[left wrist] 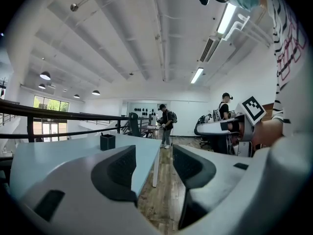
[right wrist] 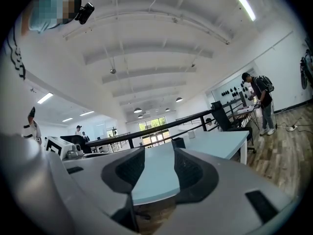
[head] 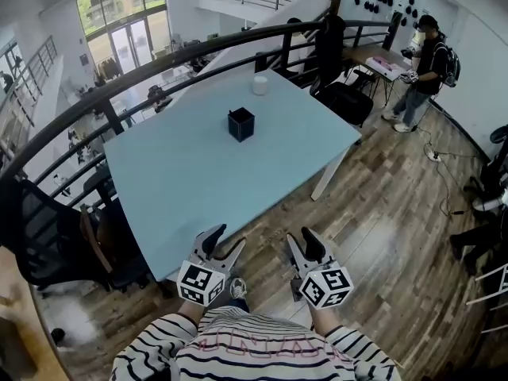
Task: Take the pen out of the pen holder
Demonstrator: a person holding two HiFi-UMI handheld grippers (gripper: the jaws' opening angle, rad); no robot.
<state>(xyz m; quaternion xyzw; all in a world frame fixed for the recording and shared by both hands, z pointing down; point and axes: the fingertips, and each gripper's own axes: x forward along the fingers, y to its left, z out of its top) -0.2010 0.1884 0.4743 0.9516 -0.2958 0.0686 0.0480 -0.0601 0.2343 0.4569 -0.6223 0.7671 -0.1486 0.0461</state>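
The black pen holder (head: 241, 124) stands well out on the light-blue table (head: 182, 205); its pen is too small to make out. The left hand-held gripper (head: 225, 241) and right hand-held gripper (head: 302, 239) hover short of the near edge, jaws wide and empty, apparently readied for the reach.

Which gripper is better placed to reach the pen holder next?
Probably right: both are open, but the pen holder lines up between the right gripper's fingers and sits off-centre for the left gripper.
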